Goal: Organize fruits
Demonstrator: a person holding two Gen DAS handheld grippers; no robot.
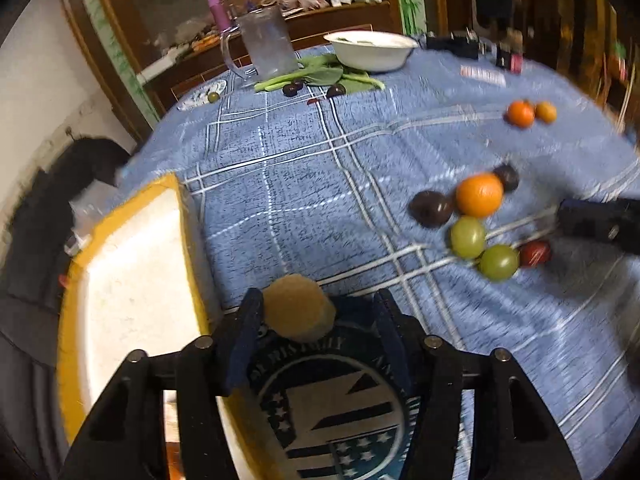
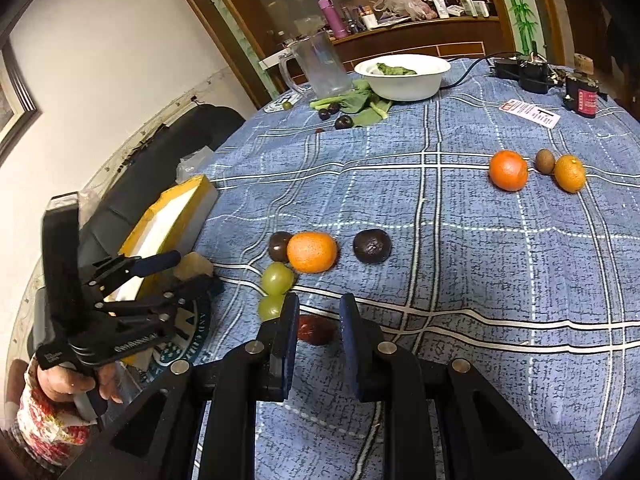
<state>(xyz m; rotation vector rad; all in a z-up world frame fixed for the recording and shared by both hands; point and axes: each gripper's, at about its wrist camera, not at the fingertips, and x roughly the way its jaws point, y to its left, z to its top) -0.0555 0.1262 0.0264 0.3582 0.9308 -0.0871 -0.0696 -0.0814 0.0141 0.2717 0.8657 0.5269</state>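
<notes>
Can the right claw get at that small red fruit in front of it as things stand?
Probably yes. The right claw is open, with the red fruit lying on the tablecloth just ahead between its fingers. Nothing sits between them; the green grapes lie just to the left.

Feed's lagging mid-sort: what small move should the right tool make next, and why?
Probably ease the right tool forward and down, then close. Its jaws stand open, straddling the red fruit lying on the tablecloth, nothing gripped yet; green grapes sit close on its left.
</notes>
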